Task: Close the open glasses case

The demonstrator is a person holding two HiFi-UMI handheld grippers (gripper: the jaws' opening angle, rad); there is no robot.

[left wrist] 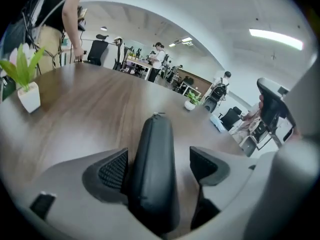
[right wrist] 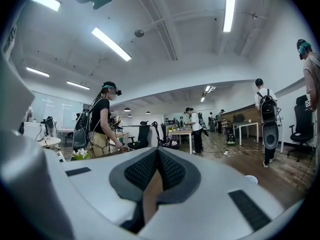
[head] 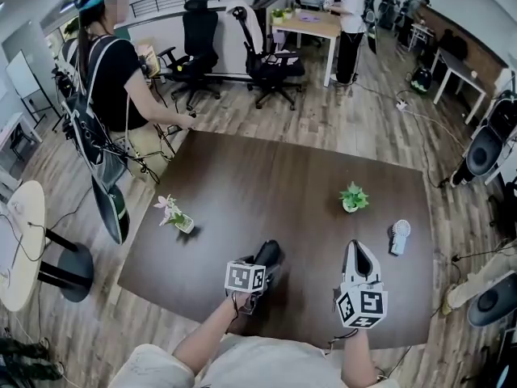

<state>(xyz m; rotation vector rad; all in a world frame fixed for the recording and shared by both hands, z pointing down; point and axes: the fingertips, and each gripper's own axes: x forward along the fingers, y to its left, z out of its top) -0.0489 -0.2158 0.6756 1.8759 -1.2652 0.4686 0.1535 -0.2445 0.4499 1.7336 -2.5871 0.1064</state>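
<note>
Head view, left gripper: my left gripper [head: 260, 267] is angled down at the table [head: 242, 176], with the black glasses case [head: 270, 253] lying straight ahead of its tips, partly under them.
Head view, right gripper: my right gripper [head: 358, 253] hangs off to the right of the case, well apart from it and touching nothing.
Head view, rest of table: a small green plant [head: 353, 196] and a white gadget [head: 399, 237] stand beyond my right gripper; a flowering plant [head: 174, 214] stands beyond and left of my left one.
Left gripper view, jaws: spread wide, with the case lying lengthwise between them and pointing away from me.
Left gripper view, contact: the left pad [left wrist: 114, 170] sits right against the case's side, while the right pad [left wrist: 205, 163] stands clear with bare table in the gap, so I am not squeezing it.
Left gripper view, case: one rounded dark shell with no raised lid showing; it looks shut to me.
Right gripper view, jaws: pads [right wrist: 140, 171] pressed together with nothing between them, pointing level across the room.
Progress: the closing appears done.
Left to do: as I judge it, only drawing my left gripper back off the case.
</note>
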